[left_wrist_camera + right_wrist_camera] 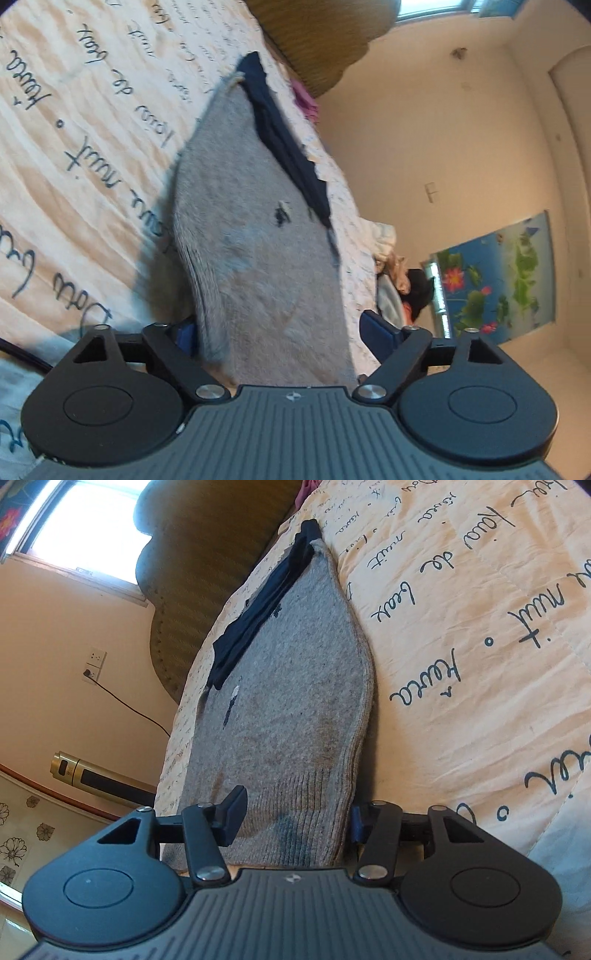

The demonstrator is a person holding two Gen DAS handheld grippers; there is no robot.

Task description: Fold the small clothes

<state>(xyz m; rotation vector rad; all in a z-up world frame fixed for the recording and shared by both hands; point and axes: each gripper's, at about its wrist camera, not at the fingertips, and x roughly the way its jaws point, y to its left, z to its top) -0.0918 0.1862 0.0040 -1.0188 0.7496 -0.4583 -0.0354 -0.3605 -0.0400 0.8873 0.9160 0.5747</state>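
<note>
**Grey Sock Lined Up for a Grab at Both Ends**

Lay flat on the cream bedspread (92, 155) with the dark writing: one grey sock (258, 240), a dark blue cloth (284, 147) along its far edge. Looked like the start of a fold, with both tongs set around the near edge of the sock. Left gripper (284, 336) stood wide, sock between the jaws, pads not pressing yet. Right gripper (295, 819) stood about half open, jaws close beside the ribbed cuff on both sides, but could not tell for sure if squeezed tight. Probably needed next: a firm pinch from both, then a lift and a carry of that edge over to the far end.

Seen only from the left wrist: a bright flower poster (495, 273) and a pile of clothes (391, 266) past the bed. Seen only from the right wrist: a window (85, 528), a wall plug (94, 664) with a wire, and a gold tube (92, 773).
</note>
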